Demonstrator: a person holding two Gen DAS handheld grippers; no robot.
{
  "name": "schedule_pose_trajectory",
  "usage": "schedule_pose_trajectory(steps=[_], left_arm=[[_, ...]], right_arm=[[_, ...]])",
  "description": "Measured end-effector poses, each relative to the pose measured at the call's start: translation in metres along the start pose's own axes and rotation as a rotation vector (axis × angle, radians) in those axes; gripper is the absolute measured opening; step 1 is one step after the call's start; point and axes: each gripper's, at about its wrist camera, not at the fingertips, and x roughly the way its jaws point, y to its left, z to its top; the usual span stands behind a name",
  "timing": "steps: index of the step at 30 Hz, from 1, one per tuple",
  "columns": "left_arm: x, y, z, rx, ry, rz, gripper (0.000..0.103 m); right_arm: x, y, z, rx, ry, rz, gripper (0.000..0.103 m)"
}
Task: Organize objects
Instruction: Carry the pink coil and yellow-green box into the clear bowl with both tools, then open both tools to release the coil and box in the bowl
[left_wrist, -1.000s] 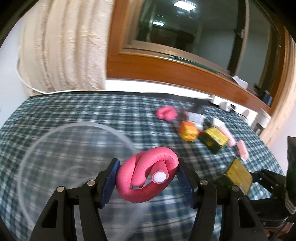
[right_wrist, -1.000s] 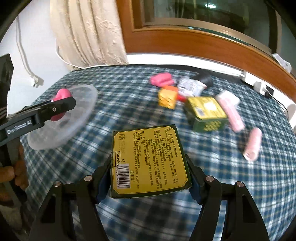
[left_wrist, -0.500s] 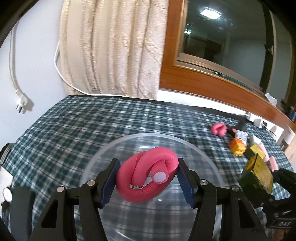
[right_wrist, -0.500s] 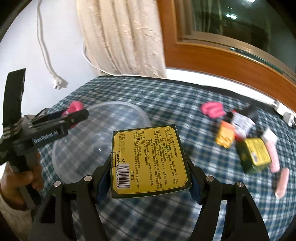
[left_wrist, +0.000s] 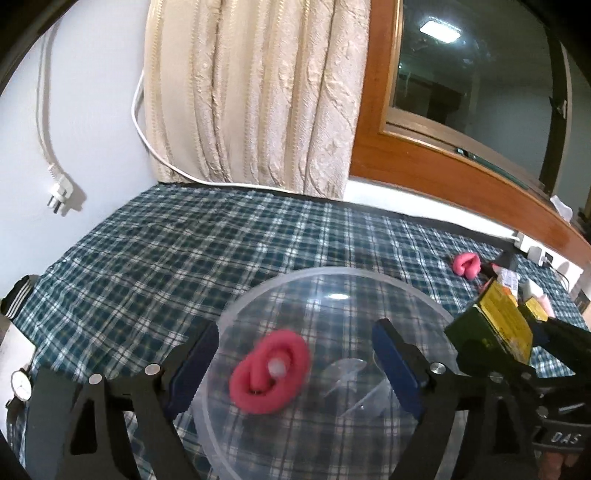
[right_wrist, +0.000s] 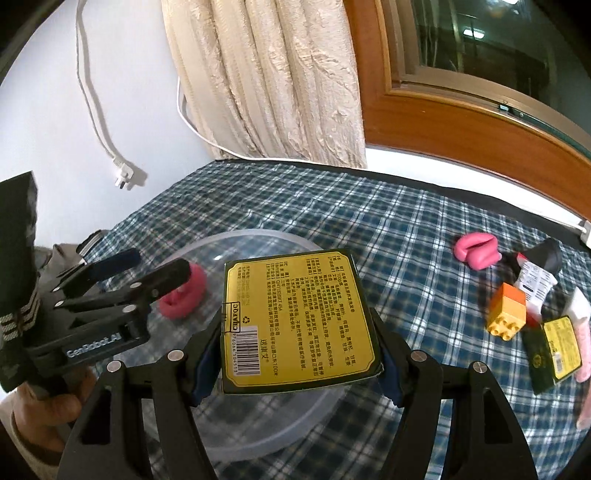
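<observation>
A tabletop (left_wrist: 229, 251) under a blue-green checked cloth stood against a white wall, with a cream curtain (left_wrist: 258, 92) and a wood-framed window behind it. A clear plastic bowl (left_wrist: 258, 295) sat on the near left part of the tabletop, evidently serving as the collecting container.

The left gripper (left_wrist: 295, 354) hung over the bowl with its jaws spread wide and nothing between them. A coiled pink foam roller (left_wrist: 269, 373) lay inside the bowl below, blurred, clear of both pads; it appeared to have been deposited there.

The right gripper (right_wrist: 295, 350) was clamped on a green box with a yellow label (right_wrist: 295, 317), held flat, label upward, over the bowl's near right rim, seemingly positioned for release into the bowl.

Unsorted items lay well apart at the far right: a second pink roller (right_wrist: 476, 249), an orange block (right_wrist: 508, 310), a second green box (right_wrist: 554, 347), a black-capped tube (right_wrist: 535, 273) and pale pink rollers (right_wrist: 583, 339).
</observation>
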Motion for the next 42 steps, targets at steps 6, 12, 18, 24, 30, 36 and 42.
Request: schedule_pose_trajectory(steps=[6, 12, 18, 24, 30, 36, 42], left_arm=[[-0.004, 0.006, 0.001, -0.03, -0.018, 0.02, 0.096], [-0.011, 0.01, 0.002, -0.044, -0.067, 0.063, 0.102], [-0.01, 0.012, 0.001, -0.048, -0.075, 0.085, 0.102], [-0.01, 0.011, 0.001, -0.045, -0.077, 0.087, 0.102], [-0.012, 0.008, -0.001, -0.041, -0.091, 0.08, 0.102], [-0.01, 0.006, -0.002, -0.035, -0.079, 0.09, 0.102], [-0.008, 0.005, -0.003, -0.031, -0.076, 0.096, 0.102]], right_arm=[[0.006, -0.001, -0.001, 0.015, 0.002, 0.031, 0.072], [0.009, -0.003, -0.003, 0.031, 0.004, 0.061, 0.075], [0.005, -0.011, -0.004, 0.071, -0.007, 0.071, 0.077], [-0.001, -0.02, -0.011, 0.11, -0.019, 0.092, 0.077], [-0.013, -0.026, -0.017, 0.121, -0.046, 0.079, 0.077], [-0.02, -0.032, -0.025, 0.138, -0.047, 0.057, 0.077], [-0.022, -0.039, -0.032, 0.155, -0.042, 0.056, 0.078]])
